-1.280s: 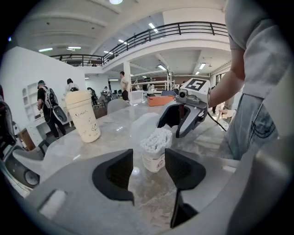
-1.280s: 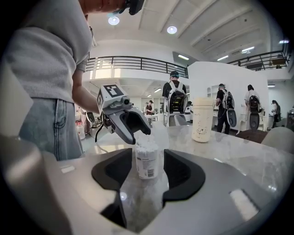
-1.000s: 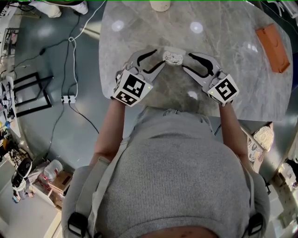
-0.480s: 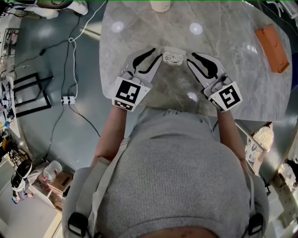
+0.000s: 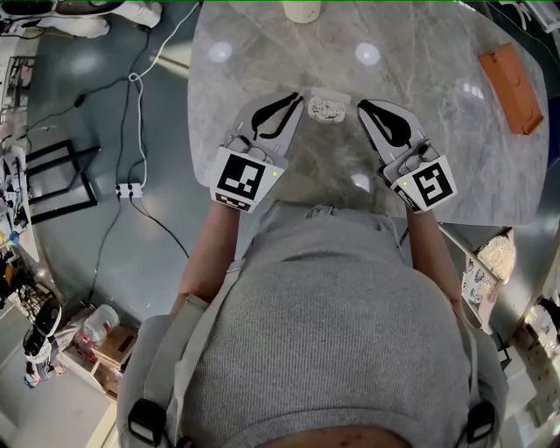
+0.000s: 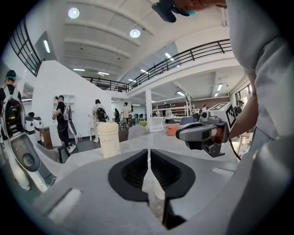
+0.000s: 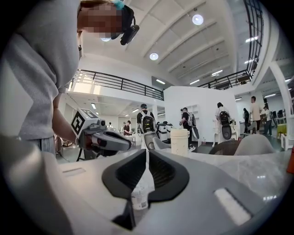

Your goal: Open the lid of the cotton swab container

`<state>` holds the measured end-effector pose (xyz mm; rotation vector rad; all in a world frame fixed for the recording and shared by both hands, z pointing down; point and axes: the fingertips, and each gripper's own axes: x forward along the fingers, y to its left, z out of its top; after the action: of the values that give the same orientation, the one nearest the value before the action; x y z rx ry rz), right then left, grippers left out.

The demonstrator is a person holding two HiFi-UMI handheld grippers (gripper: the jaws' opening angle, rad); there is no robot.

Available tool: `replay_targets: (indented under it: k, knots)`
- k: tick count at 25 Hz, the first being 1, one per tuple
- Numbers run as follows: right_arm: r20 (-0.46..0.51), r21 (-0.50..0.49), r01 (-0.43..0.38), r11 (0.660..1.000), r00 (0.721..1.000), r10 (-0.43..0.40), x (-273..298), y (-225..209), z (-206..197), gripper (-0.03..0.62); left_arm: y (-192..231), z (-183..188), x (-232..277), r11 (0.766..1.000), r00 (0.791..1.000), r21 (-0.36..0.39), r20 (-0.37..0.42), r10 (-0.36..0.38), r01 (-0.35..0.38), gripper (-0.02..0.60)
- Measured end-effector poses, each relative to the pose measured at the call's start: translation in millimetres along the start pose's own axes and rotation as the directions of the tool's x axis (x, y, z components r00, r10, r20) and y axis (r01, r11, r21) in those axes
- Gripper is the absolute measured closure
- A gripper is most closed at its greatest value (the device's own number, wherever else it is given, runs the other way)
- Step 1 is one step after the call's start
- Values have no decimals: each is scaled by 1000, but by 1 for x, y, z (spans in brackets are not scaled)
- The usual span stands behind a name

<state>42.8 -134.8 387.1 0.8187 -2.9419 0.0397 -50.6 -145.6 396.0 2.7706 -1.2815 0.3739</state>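
Observation:
The cotton swab container (image 5: 328,108) is small and clear, and the white swab heads show from above. It stands on the marble table (image 5: 420,61) between my two grippers. My left gripper (image 5: 298,96) lies just left of it, its jaws closing and nearly together with nothing pinched at the tips. My right gripper (image 5: 361,105) lies just right of it, jaws closing likewise, with nothing gripped. In the right gripper view the container (image 7: 137,195) shows low through the slot below the met tips (image 7: 147,153). In the left gripper view the tips (image 6: 148,153) meet too.
A cream cup (image 5: 302,9) stands at the table's far edge, also seen as the cup (image 6: 108,140) in the left gripper view. An orange-brown flat object (image 5: 514,87) lies at the far right. Cables and a power strip (image 5: 129,186) lie on the floor left. People stand in the background.
Both grippers' jaws have closed from wide open. The left gripper has turned to point more forward, and both tips have drawn slightly off the container.

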Motion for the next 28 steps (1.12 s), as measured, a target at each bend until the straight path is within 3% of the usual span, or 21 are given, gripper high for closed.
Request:
replay_targets:
  k: [10, 28]
  knots:
    - [-1, 16, 112, 994, 994, -112, -5, -5, 1, 592, 3, 5, -8, 999, 999, 10, 32, -33, 32, 583]
    - [34, -13, 164, 986, 986, -163, -8, 19, 9, 592, -6, 11, -17, 996, 995, 52, 64, -82, 78, 583]
